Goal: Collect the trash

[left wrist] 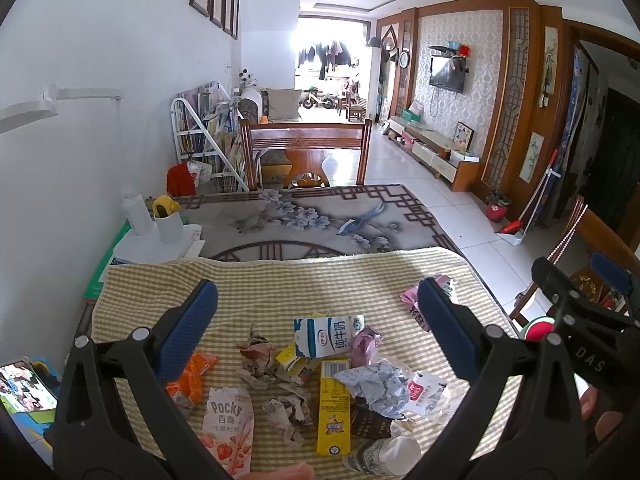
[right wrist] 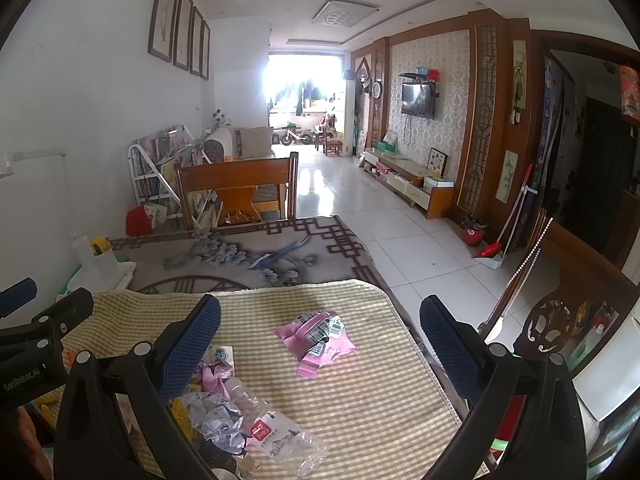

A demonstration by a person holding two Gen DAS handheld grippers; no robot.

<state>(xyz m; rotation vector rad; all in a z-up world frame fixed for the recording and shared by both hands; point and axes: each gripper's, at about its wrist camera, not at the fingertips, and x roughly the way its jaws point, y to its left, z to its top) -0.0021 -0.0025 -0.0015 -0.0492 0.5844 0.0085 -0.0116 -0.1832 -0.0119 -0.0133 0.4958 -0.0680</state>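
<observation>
- Both grippers, left gripper (left wrist: pixel 316 320) and right gripper (right wrist: pixel 320 332), are held wide apart, empty.
- Trash pile (left wrist: pixel 320 376) is seen below left fingers; pink wrapper (right wrist: pixel 320 340) between right fingers.
- Checked cloth (right wrist: pixel 360 400) edge is noted just right; bare floor (right wrist: pixel 420 248) beyond.

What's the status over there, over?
Left gripper and right gripper open, empty. Trash pile and pink wrapper uncollected on checked cloth. Nothing blocking.
</observation>
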